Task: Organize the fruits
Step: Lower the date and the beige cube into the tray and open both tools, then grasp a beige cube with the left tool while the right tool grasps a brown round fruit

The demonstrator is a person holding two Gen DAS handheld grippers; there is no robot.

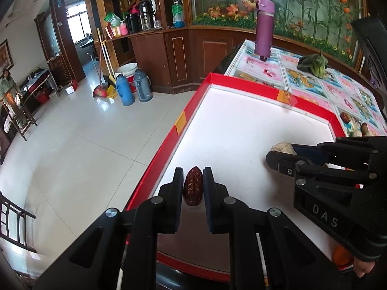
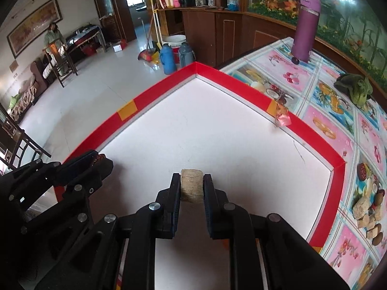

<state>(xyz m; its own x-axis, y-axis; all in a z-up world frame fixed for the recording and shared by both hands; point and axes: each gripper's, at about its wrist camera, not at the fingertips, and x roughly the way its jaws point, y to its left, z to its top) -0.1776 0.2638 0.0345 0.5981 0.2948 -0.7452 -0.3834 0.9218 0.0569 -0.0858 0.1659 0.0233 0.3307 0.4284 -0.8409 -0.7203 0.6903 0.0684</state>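
Gripping a red date (image 1: pixel 192 186) — left hand-held gripper (image 1: pixel 192 184); right hand-held gripper (image 2: pixel 191 188) — tan piece (image 2: pixel 191 186).

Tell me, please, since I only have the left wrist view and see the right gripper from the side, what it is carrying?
Observer: The right gripper is shut on a tan, rough-sided block, held above the white tray.
Operator: Thank you. Are more pieces like it nearby?
Observer: Yes, a small pile of similar pieces lies on the patterned tablecloth, outside the tray's right rim.
Operator: And does my left gripper show there?
Observer: It does: the left gripper sits at the tray's left edge, with the dried red date just showing between its fingers.
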